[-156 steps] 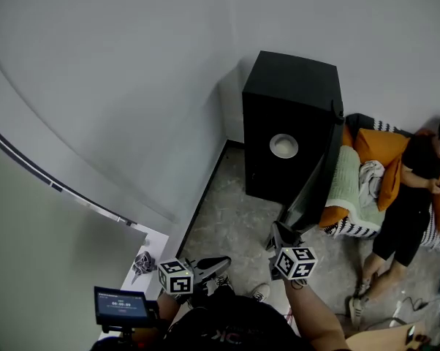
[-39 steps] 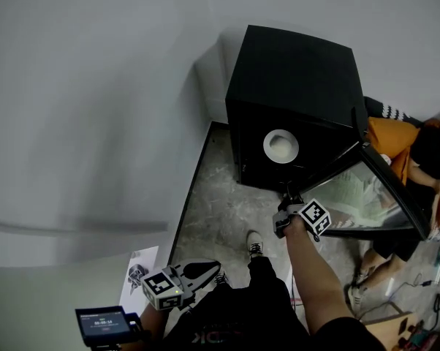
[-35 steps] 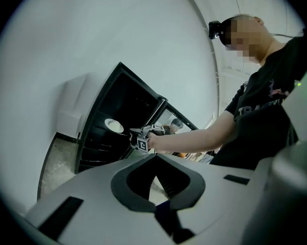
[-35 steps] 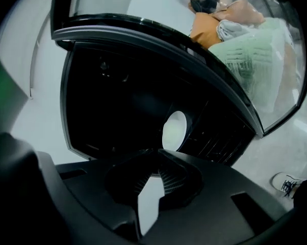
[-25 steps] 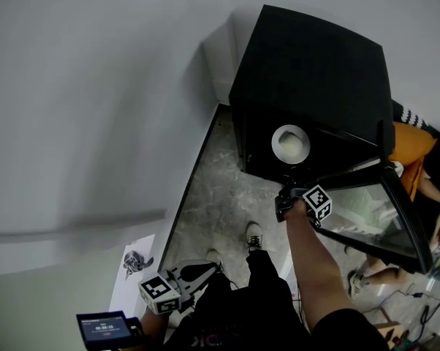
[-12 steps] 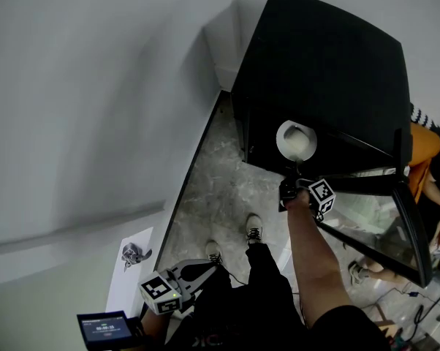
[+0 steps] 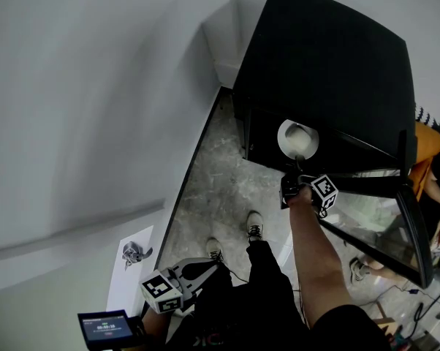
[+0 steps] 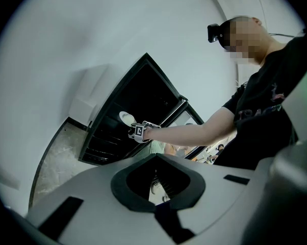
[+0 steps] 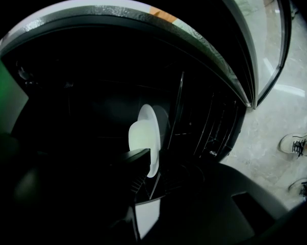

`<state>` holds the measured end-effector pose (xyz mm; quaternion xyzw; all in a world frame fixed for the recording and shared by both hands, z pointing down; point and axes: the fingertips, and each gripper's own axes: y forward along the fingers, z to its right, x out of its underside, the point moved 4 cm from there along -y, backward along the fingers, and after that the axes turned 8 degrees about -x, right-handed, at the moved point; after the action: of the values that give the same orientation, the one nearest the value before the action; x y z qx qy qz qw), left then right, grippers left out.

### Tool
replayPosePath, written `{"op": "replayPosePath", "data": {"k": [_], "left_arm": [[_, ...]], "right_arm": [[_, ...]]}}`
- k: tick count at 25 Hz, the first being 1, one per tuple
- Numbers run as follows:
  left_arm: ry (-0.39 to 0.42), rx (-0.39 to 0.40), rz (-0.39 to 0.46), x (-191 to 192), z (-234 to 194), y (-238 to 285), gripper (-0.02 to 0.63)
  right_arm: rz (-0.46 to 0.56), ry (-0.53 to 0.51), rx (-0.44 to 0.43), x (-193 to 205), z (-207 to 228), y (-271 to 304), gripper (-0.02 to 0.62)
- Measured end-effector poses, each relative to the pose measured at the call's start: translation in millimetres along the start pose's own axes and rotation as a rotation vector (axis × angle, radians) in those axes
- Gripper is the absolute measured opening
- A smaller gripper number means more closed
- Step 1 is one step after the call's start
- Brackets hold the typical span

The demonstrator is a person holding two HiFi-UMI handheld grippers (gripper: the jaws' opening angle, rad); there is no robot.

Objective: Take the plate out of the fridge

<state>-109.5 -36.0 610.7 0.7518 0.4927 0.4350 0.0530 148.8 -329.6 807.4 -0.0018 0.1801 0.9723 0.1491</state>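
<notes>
Black fridge, white plate, grey stone floor

The fridge is black inside and out, and the plate shows white, faintly greenish, against it. The floor is mottled grey and the wall plain pale grey. The cube on the left gripper and the one on the right gripper carry black-and-white square markers. The shoes are white with dark laces, the person's clothes black, and a cushion is orange.

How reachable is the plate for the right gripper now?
Probably yes: the fridge door stands open, and the right gripper is at the plate, its rim seemingly between the jaws.
</notes>
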Motion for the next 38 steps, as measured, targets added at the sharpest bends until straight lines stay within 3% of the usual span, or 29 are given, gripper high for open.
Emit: {"op": "replayPosePath", "data": {"k": [10, 21, 32, 38], "left_arm": [[-0.008, 0.001, 0.002, 1, 0, 0, 0.005], [-0.004, 0.014, -0.021, 3, 2, 1, 0.005], [-0.014, 0.017, 0.011, 4, 1, 0, 0.005], [-0.027, 0.000, -0.030, 7, 2, -2, 0.005]], "right_arm": [[-0.027, -0.025, 0.013, 2, 0, 2, 0.026], [-0.025, 0.002, -0.036, 8, 12, -23, 0.025], [-0.040, 0.050, -0.078, 6, 15, -9, 0.025], [-0.052, 0.030, -0.096, 7, 14, -4, 0.025]]}}
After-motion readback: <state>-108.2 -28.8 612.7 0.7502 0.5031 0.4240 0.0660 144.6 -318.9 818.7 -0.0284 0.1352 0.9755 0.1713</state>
